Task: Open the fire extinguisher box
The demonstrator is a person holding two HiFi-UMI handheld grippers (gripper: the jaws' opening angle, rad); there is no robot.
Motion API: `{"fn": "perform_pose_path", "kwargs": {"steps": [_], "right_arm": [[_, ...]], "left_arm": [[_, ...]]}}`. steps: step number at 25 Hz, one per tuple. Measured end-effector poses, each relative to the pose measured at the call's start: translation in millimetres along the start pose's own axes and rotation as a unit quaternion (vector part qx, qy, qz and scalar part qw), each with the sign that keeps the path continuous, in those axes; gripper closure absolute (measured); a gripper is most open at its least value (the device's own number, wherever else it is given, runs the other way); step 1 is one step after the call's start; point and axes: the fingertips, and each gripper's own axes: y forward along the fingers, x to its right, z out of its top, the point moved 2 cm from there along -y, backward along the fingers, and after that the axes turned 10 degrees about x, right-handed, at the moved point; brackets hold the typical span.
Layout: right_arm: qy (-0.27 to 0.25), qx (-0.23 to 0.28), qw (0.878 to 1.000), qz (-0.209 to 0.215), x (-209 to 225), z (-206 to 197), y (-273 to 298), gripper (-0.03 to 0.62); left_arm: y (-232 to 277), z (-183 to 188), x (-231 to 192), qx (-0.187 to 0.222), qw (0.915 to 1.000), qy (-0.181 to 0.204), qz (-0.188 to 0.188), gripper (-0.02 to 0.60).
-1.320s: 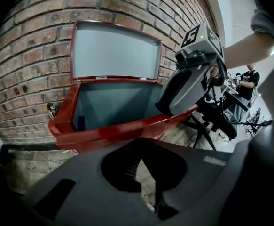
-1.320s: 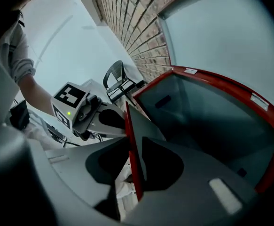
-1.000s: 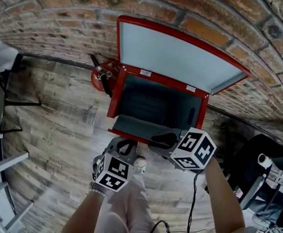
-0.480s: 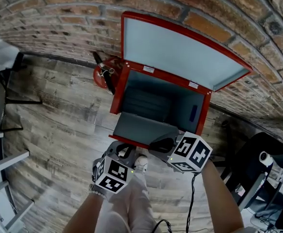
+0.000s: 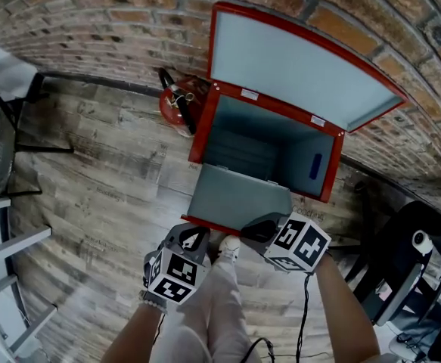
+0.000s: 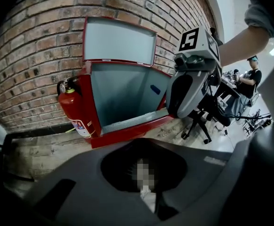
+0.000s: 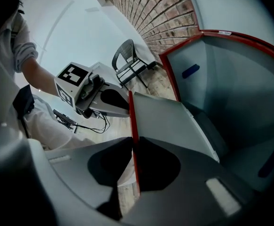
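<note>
Counted at the wall (image 5: 91, 21)
One box (image 5: 199, 131) with two doors, a lid (image 5: 296, 63) and a flap (image 5: 239, 199); one extinguisher (image 5: 173, 104); two grippers, left gripper (image 5: 194, 240) and right gripper (image 5: 262, 229); two chairs, a plain chair (image 7: 125, 51) and an office chair (image 6: 212, 108).

Even, soft light, shadows faint; strong fisheye bending at edges (gripper views' corners black).

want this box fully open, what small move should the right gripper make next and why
Probably ease the flap down to the floor. The right gripper has just been closing its jaws on the flap's red edge, which sits between them; the flap looks short of the floor, and the lid is up.
</note>
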Motion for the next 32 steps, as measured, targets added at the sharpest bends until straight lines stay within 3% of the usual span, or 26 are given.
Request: {"fn": "perform_pose_path", "kwargs": {"steps": [13,22,28,32], "right_arm": [[0.005,-0.033,0.999,-0.016,-14.0,-35.5,38.4,0.54],[0.008,-0.049,0.998,-0.03,-13.4,-72.3,76.0,0.539],[-0.018,-0.082,0.996,-0.034,-7.4,-90.2,101.7,0.545],[0.006,-0.092,0.995,-0.037,0.6,-109.2,120.5,0.542]], "left_arm": [[-35.3,-32.6,-9.2,0.006,0.9996,-0.021,0.019,0.578],[-24.0,-24.5,-13.1,0.018,0.9994,0.026,0.012,0.578],[-10.6,-23.4,-19.2,0.029,0.9991,0.029,0.003,0.578],[-0.4,-27.1,-23.2,0.028,0.9991,0.031,-0.003,0.578]]}}
